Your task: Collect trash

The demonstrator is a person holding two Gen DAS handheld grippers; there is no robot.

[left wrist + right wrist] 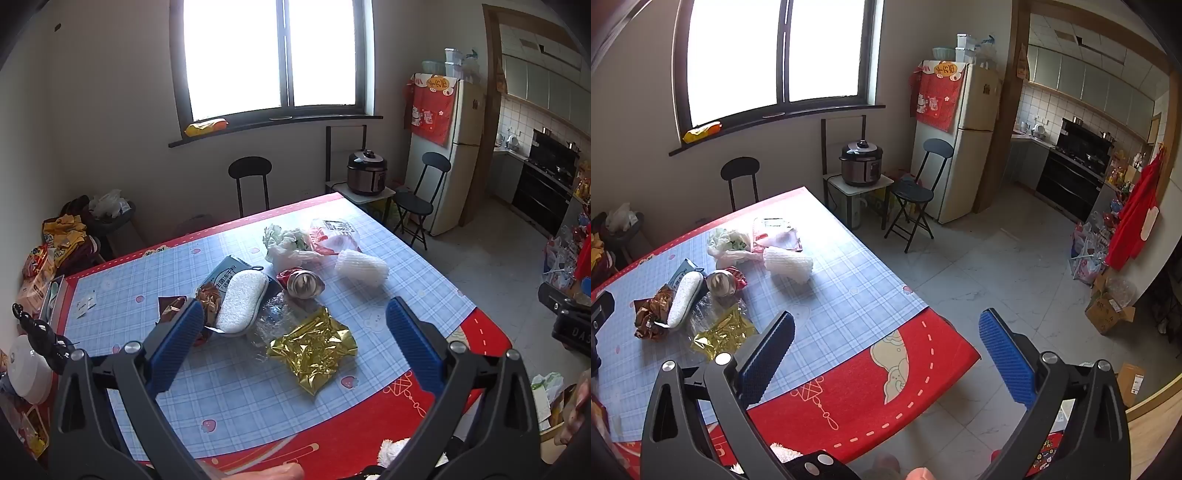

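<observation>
A pile of trash lies on the table [229,384]: a crumpled gold foil wrapper [314,349], a white sponge pad [242,302] on a grey packet, a crushed red can [303,282], a brown wrapper [173,306], clear plastic, a white foam net [362,267] and plastic bags [295,243]. My left gripper [295,328] is open and empty, held above the table just short of the gold wrapper. My right gripper [886,347] is open and empty over the table's right front edge [923,343]. The pile shows to its left, with the gold wrapper [722,334] nearest.
Two black chairs [912,192] stand by the table's far side. A rice cooker [860,164] sits on a small stand next to the fridge [964,147]. Boxes and bags [1108,306] line the right wall. Snack bags [55,243] pile up at the left.
</observation>
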